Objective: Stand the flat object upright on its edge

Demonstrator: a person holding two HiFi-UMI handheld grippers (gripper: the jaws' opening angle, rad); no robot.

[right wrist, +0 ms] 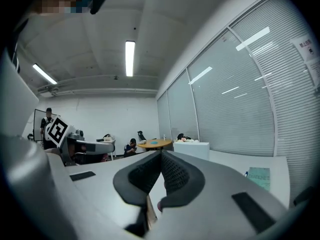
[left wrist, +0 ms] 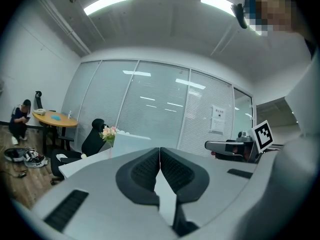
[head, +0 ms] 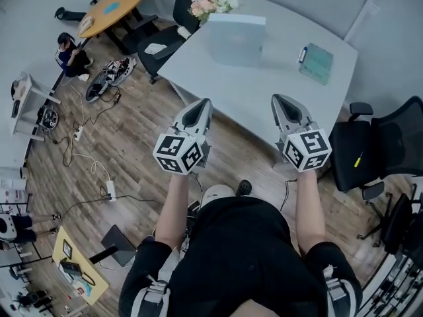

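Both of your grippers are clenched and empty. In the left gripper view, the left gripper (left wrist: 160,156) has its ribbed black pads pressed flat together inside smooth grey shells. The right gripper (right wrist: 161,159) shows the same closed seam in its own view.

In the head view, they hang at the frame's centre, over the near edge of the table (head: 264,91), a broad matte pale-grey top with rounded corners. The flat object, a thin teal notebook (head: 316,63) with a rectangular cover, lies face-down-flat at the table's upper right, well apart from both grippers. A pale blue boxy block (head: 236,39) stands upright at upper centre, just beside a soft pink-and-white bunch of flowers (head: 210,5). A black mesh chair (head: 377,152) sits at the right, over the wood-plank floor (head: 132,150).
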